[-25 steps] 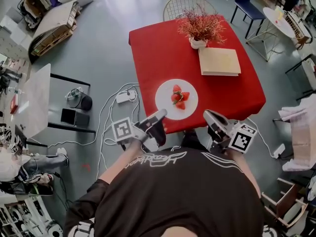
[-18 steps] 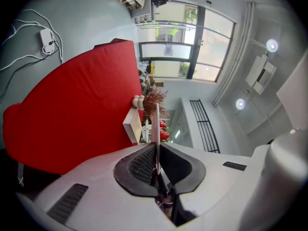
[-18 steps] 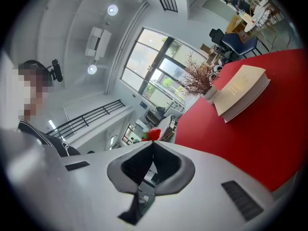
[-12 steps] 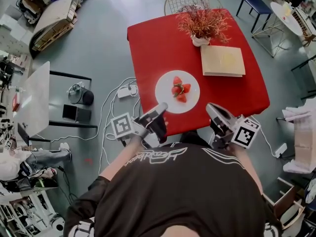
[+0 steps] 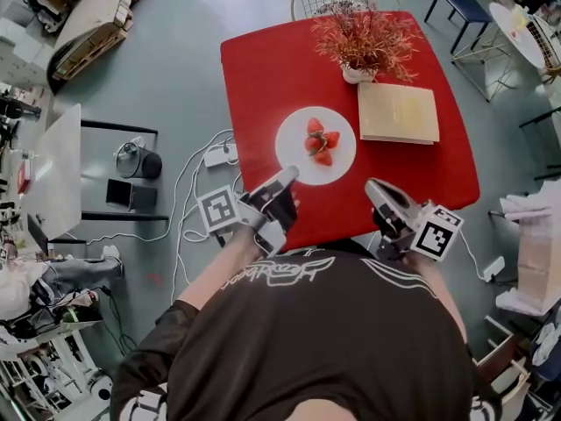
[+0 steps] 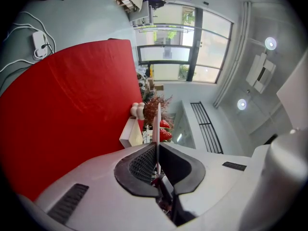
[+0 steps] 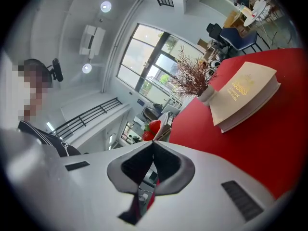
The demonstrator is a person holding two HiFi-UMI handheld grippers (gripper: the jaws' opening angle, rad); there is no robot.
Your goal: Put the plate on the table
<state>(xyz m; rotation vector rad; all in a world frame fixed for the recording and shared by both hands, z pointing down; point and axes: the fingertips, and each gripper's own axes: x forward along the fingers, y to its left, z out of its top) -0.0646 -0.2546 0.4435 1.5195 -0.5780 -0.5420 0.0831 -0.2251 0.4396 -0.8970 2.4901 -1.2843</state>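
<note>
Red bench, white plate over its near half, loose strawberries in the middle.

Head view: the left hand-held gripper is on the plate's near-left rim. The right hand-held gripper sits over the near edge of the bench, apart from the plate. The book and potted plant are further back, clear of the plate.

Left gripper view: the jaws are clamped on the thin rim and have just been closing further on it. The plate shows edge-on, running straight out from the tips. There looks to be a gap between plate and cloth, so it's probably still carried, but I can't confirm from this angle.

Right gripper view: the jaws are clenched tip to tip with nothing between them. The strawberries and plate edge sit just past the tips, so this side gives no support.

Risks from here:
- The grip is a single pinch on one rim with the load hanging out in front. Any wrist roll tips the plate and the berries roll off.
- A thin glazed rim in a small contact patch could let the plate pivot or slip.
- Letting go before the base is flat on the cloth would drop it, with a likely bounce or chip.
- Setting it too near the front edge would leave it overhanging.
</note>
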